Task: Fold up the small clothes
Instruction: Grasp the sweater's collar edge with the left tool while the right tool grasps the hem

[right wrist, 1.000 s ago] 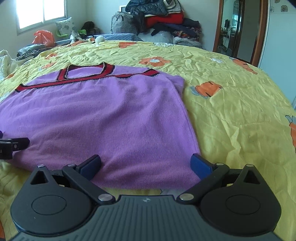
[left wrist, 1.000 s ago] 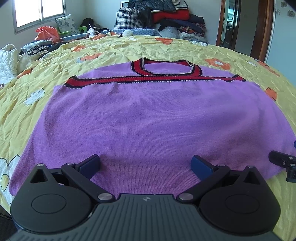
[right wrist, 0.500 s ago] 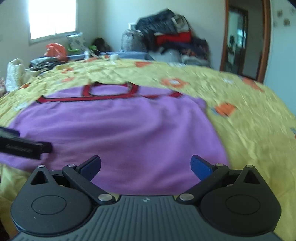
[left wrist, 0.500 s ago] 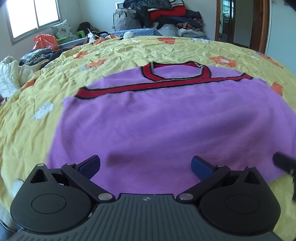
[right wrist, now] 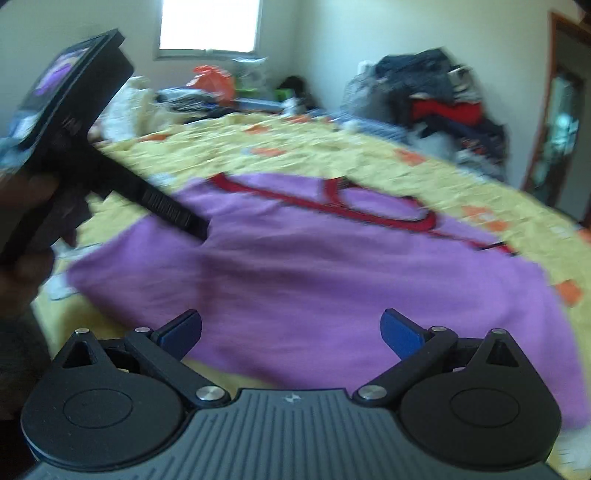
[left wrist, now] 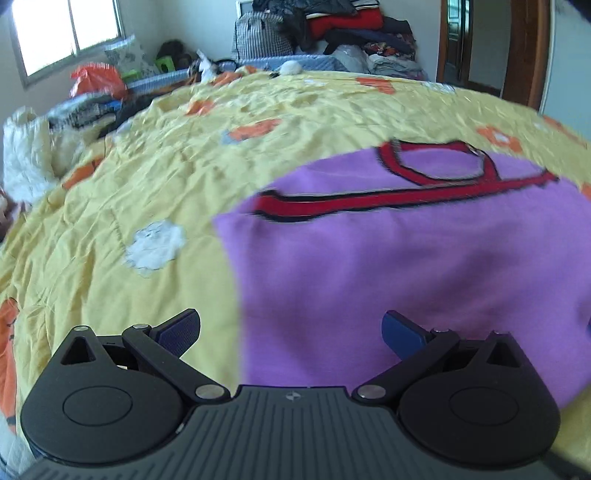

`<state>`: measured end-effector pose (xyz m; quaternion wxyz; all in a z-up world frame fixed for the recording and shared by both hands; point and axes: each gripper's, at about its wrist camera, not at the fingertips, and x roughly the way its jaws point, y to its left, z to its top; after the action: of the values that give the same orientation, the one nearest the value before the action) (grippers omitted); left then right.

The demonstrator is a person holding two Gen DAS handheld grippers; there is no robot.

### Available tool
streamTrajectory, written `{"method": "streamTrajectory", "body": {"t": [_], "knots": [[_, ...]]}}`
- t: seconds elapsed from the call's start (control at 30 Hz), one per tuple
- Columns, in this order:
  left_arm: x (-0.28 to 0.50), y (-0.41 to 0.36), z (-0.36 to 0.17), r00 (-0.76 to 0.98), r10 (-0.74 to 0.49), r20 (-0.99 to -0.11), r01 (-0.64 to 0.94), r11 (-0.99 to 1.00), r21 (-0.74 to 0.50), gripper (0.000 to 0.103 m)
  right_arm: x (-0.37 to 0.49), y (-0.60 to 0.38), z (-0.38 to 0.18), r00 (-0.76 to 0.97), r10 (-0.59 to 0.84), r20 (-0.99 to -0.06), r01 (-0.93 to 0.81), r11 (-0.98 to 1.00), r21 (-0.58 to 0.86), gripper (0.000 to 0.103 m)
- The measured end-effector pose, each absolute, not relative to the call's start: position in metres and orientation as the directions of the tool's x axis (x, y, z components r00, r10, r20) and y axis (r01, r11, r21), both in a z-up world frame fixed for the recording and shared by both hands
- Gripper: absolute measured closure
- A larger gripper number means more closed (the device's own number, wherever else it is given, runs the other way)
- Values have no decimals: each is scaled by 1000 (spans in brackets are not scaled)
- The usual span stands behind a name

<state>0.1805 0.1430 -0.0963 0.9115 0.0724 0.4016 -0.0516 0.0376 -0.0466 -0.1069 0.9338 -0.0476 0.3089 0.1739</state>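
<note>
Both tongs gape wide and hold nothing. The left gripper (left wrist: 290, 330) hovers over the near left edge of the purple sweater (left wrist: 406, 266), which spreads ahead of the right gripper (right wrist: 291, 332) on the yellow bedspread (left wrist: 110, 221). A clothes pile (left wrist: 332, 26) sits farthest back.

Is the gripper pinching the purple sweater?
No, the left gripper is open, with nothing between its blue fingertips above the flat purple knit sweater with red trim.

Both wrist cameras look low across the same purple sweater (left wrist: 406, 266), from opposite corners.
</note>
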Motion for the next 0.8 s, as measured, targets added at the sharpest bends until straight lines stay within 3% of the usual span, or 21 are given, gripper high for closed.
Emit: {"method": "streamTrajectory", "body": {"t": [0.13,0.3,0.43,0.67,0.77,0.8], "knots": [[203,185,-95,630,-210,-748,252,966,-59,0,31,-36,-116,723,348,-596,-379,922,78,0],[242,198,-100,572,-358,-738,334,923,-189,0,29,-28,-116,734,328,-595,-389,921,27,0],[280,190,-113,483,-425,-765,342,896,-282,0,31,-29,-117,723,342,-600,-395,918,47,0],[311,181,-115,473,-478,-740,347,873,-342,0,29,-29,-113,734,339,-589,-396,917,34,0],[319,176,-113,462,-451,-764,313,889,-335,6,26,-22,-112,748,333,-574,-409,913,-3,0],[320,174,-111,459,-437,-773,307,895,-324,18,25,-20,-112,747,334,-575,-415,910,-10,0]]}}
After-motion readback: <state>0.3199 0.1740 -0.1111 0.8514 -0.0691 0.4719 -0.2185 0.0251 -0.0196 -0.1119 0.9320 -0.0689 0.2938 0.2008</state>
